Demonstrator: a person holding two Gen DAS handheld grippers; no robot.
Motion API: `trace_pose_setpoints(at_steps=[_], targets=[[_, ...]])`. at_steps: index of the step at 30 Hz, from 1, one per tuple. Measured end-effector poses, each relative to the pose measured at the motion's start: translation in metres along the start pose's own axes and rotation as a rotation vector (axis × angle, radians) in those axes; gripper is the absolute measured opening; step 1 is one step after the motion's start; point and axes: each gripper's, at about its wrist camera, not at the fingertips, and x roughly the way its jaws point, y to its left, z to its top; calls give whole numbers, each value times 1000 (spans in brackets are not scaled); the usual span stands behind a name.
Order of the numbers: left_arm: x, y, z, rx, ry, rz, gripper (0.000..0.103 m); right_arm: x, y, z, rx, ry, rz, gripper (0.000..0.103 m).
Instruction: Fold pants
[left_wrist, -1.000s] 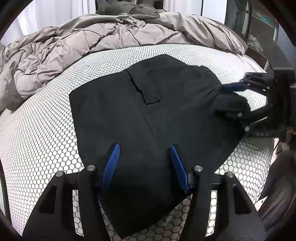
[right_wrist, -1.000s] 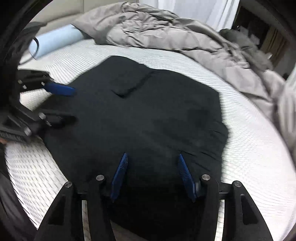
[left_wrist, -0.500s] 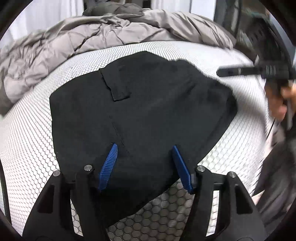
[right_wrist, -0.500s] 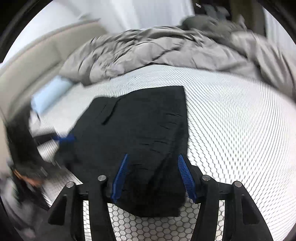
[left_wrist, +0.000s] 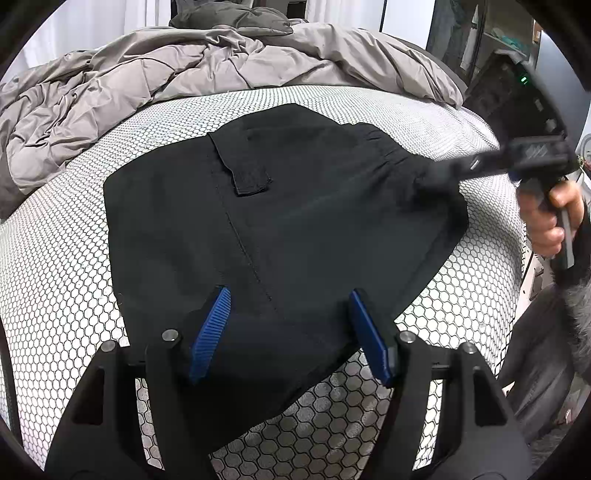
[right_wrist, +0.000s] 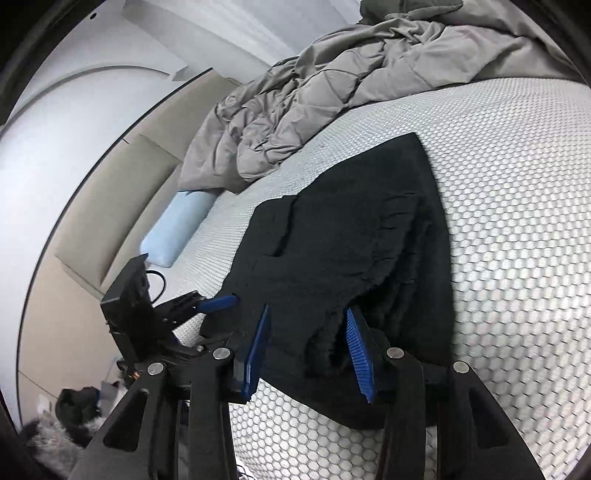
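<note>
The black pants (left_wrist: 295, 229) lie folded into a compact block on the bed (left_wrist: 55, 277), with the grey duvet (left_wrist: 184, 70) bunched up beyond them. Half a second ago the right tool was lifted clear of the cloth and blurred with motion; now it has come back down to the waistband end of the pants.

The left tool (left_wrist: 290, 332) hangs over the near edge of the pants, its blue pads spread wide with nothing between them, much as it was before. From the right wrist view it (right_wrist: 218, 303) shows just beside the pants' left edge, one blue pad pointing at the fabric.

The right tool (right_wrist: 306, 347) has its jaws apart over the gathered waistband, which bunches up between the pads; I cannot tell whether the pads touch the cloth. From the left wrist view the right tool (left_wrist: 439, 177) is blurred at the pants' far corner, the hand (left_wrist: 550, 218) gripping its handle.

A pale blue pillow (right_wrist: 177, 229) sits past the pants, against the beige headboard (right_wrist: 110, 206).
</note>
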Motion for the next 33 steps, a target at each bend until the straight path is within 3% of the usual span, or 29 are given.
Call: trace_pose_setpoints(at_steps=[1, 3, 6, 9, 12, 14, 16, 18, 19, 23, 25, 27, 29, 31, 33], targets=[[0, 0, 0, -2, 1, -3, 64, 5, -2, -1, 2, 23, -25, 42], [0, 2, 1, -4, 1, -8, 64, 17, -6, -5, 7, 61, -81, 12], [-3, 4, 2, -14, 0, -18, 64, 11, -4, -6, 13, 52, -113, 6], [-3, 5, 0, -17, 7, -21, 64, -6, 11, -12, -30, 42, -82, 5], [-4, 6, 0, -18, 11, -21, 64, 7, 3, -22, -32, 98, -152, 6], [-10, 8, 2, -33, 6, -30, 64, 14, -8, -24, 10, 123, -146, 6], [-20, 16, 3, -69, -14, -54, 64, -4, -3, -18, 9, 70, -130, 16], [-30, 30, 4, -119, -44, -64, 64, -26, 1, -14, -21, -26, -174, 42], [-33, 40, 4, -154, -52, -55, 64, -31, -2, -13, -10, -47, -173, 43], [-30, 79, 2, -324, -35, -15, 64, -11, -30, -12, 82, 5, -153, 43], [-27, 93, -1, -381, -18, -6, 64, 2, -38, -11, 103, 34, -148, 31], [-26, 101, -3, -403, -17, -6, 64, 0, -32, -6, 83, 10, -150, 16], [-25, 104, -4, -409, -13, -1, 64, -10, -19, -3, 39, -14, -136, 14], [-24, 107, -6, -411, -2, -6, 64, -18, -13, -5, 4, -15, -173, 14], [-21, 108, -6, -413, 11, -13, 64, -8, -22, -10, -9, 28, -350, 23]])
